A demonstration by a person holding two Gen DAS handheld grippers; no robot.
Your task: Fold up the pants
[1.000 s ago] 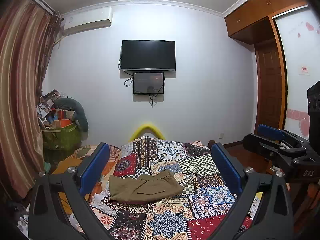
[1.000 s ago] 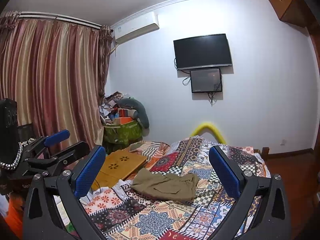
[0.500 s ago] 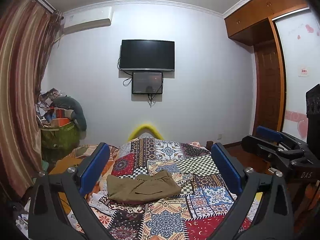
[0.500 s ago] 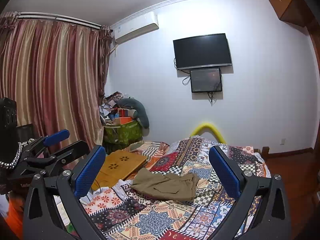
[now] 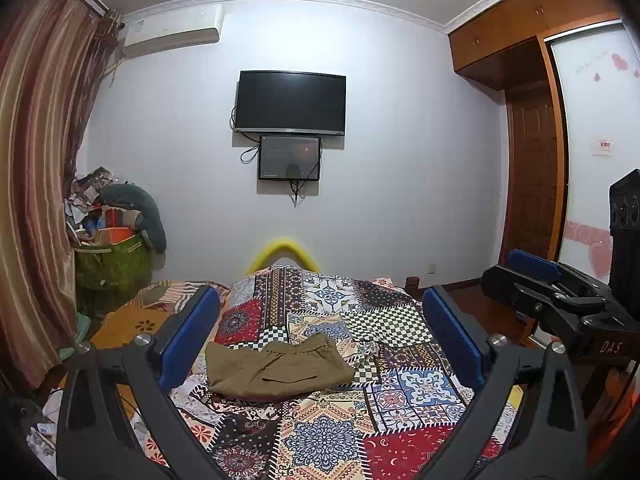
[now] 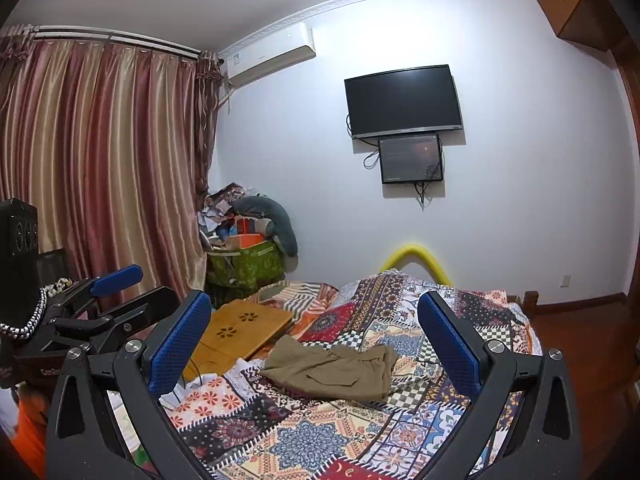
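Blue rubber pads line the black fingers of the left gripper (image 5: 320, 340), which are spread wide apart with nothing between them, held above the near end of the bed. The right gripper (image 6: 314, 340) is held the same way, its blue-padded fingers far apart and empty; it also shows at the right edge of the left wrist view. Below both lies the patchwork quilt of red, blue, black and cream squares (image 5: 328, 440) that covers the bed. The olive-brown pants (image 5: 278, 368) rest on this quilt toward its middle, folded into a compact, slightly rumpled rectangle, well apart from either gripper. Just beside the pants, toward the curtain side, a light wooden lap tray with flower-shaped cut-outs (image 6: 240, 328) sits on the bed. Farther back, a yellow padded arch (image 5: 282, 252) rises at the far end of the bed. A green bag heaped with clutter (image 6: 244, 264) stands in the corner by the striped reddish curtain (image 6: 100, 168). On the white far wall hangs a black flat television (image 5: 290, 102) with a smaller dark screen (image 5: 289, 157) below it.
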